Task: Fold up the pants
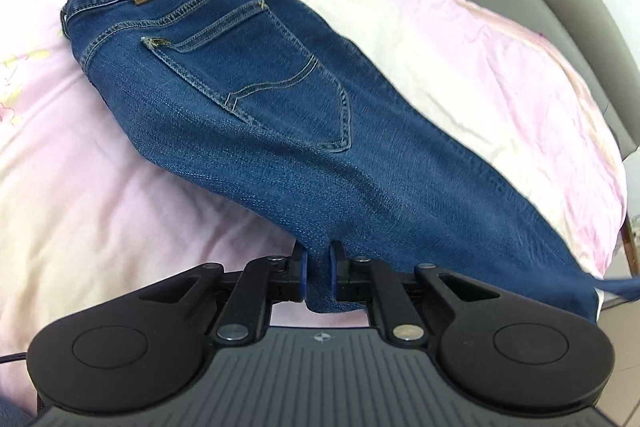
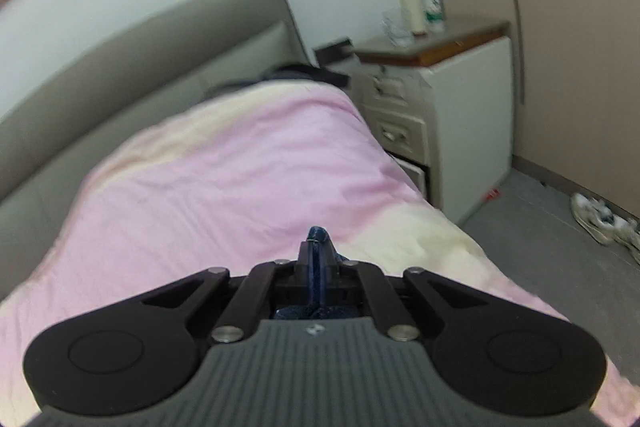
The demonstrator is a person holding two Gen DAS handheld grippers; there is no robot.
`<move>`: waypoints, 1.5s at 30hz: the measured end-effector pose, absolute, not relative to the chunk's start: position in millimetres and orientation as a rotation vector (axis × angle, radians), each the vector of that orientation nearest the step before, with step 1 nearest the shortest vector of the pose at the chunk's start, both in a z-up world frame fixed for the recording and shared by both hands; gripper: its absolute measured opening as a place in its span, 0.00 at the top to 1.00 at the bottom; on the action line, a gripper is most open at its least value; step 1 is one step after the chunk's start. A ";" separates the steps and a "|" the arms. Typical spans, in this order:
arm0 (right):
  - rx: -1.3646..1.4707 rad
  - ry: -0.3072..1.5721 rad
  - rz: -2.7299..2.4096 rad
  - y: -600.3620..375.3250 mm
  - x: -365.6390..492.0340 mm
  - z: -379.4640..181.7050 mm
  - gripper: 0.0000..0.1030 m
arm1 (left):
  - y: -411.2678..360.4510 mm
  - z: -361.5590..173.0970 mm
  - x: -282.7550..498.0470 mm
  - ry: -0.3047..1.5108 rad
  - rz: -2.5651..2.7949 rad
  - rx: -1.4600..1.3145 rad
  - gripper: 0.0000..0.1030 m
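Left gripper [image 1: 318, 267]: matte black body, two round side lobes each with a circular recess, ribbed grey centre plate bearing a small compass-like emblem, silver rivets at the black linkage arms, blue pads on the fingers [image 1: 303, 273], thin black cable at lower left. Right gripper [image 2: 318, 259]: same build, same black lobes, grey ribbed plate, silver rivets.

Both views evenly, softly lit; no hard shadows or glare. Left wrist view sharp; right wrist view motion-blurred, esp. nightstand [image 2: 436, 107]. Fisheye bending seen at edges.
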State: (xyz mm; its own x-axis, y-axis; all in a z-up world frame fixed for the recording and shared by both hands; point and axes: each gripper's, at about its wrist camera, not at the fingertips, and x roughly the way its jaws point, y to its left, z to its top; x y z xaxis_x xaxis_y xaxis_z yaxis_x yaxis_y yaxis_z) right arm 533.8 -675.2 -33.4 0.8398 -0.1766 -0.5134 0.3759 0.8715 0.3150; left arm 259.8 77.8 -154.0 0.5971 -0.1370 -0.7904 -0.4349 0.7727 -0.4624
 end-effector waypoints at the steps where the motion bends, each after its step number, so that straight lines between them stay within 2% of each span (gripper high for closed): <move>1: 0.418 0.435 -0.267 -674.0 538.7 -25.0 1.00 | 77.2 -154.8 256.7 0.918 0.189 -0.692 0.90; 4: 0.404 0.454 -0.264 -679.8 557.9 -43.3 1.00 | 70.8 -163.9 256.3 0.944 0.209 -0.666 0.90; 10: 0.493 0.718 -0.392 -715.0 550.0 -181.1 1.00 | 63.2 -183.1 268.6 1.031 0.234 -0.605 0.91; 13: 0.580 0.736 -0.388 -735.7 529.9 -213.0 1.00 | 59.8 -184.7 271.2 1.042 0.239 -0.574 0.91; 15: 0.627 0.725 -0.360 -743.8 521.5 -217.0 0.95 | 59.8 -186.2 271.3 1.041 0.243 -0.575 0.91; 17: 0.680 0.700 -0.362 -752.5 511.8 -216.0 0.66 | 60.4 -187.8 269.8 1.036 0.246 -0.583 0.90; 18: 0.724 0.688 -0.361 -757.1 506.3 -216.7 0.58 | 60.3 -188.3 269.2 1.032 0.245 -0.582 0.90; 21: 0.850 0.703 -0.344 -764.0 491.8 -227.8 0.60 | 59.7 -189.4 267.5 1.029 0.248 -0.581 0.90; 23: 0.911 0.688 -0.313 -764.1 489.3 -236.2 0.69 | 59.5 -189.5 269.8 1.033 0.250 -0.575 0.90; 25: 0.941 0.677 -0.301 -763.5 489.0 -241.9 0.69 | 58.7 -188.3 271.1 1.036 0.251 -0.572 0.90; 32: 1.068 0.644 -0.304 -757.0 480.5 -252.8 0.65 | 58.5 -191.3 273.2 1.043 0.252 -0.579 0.90; 34: 1.072 0.627 -0.256 -751.0 477.6 -247.0 0.57 | 57.9 -192.3 273.3 1.044 0.253 -0.575 0.89; 35: 1.064 0.631 -0.248 -748.6 478.8 -245.5 0.49 | 57.6 -192.9 273.4 1.043 0.254 -0.576 0.89; 39: 1.097 0.645 -0.323 -748.1 489.4 -259.4 0.47 | 59.2 -192.6 270.9 1.036 0.252 -0.596 0.89; 41: 1.152 0.596 -0.347 -748.8 490.0 -264.8 0.48 | 60.6 -192.1 270.7 1.036 0.249 -0.604 0.89; 42: 1.162 0.568 -0.337 -748.2 491.2 -262.7 0.57 | 62.0 -193.0 271.3 1.037 0.250 -0.615 0.89; 43: 1.146 0.538 -0.312 -746.9 493.5 -257.3 0.62 | 62.8 -194.8 271.6 1.038 0.252 -0.626 0.88; 44: 1.097 0.524 -0.300 -744.4 496.5 -249.7 0.75 | 63.8 -197.9 271.9 1.039 0.255 -0.644 0.85; 45: 1.040 0.531 -0.288 -741.8 501.1 -243.3 0.80 | 64.9 -201.6 272.4 1.043 0.260 -0.664 0.82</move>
State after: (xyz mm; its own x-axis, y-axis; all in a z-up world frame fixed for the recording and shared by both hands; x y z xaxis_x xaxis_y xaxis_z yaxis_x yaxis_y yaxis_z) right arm 501.1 -741.8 -243.3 0.8384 0.0209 -0.5446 0.4680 0.4847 0.7390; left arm 272.4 64.9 -201.6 0.4955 -0.1063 -0.8621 -0.4983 0.7781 -0.3823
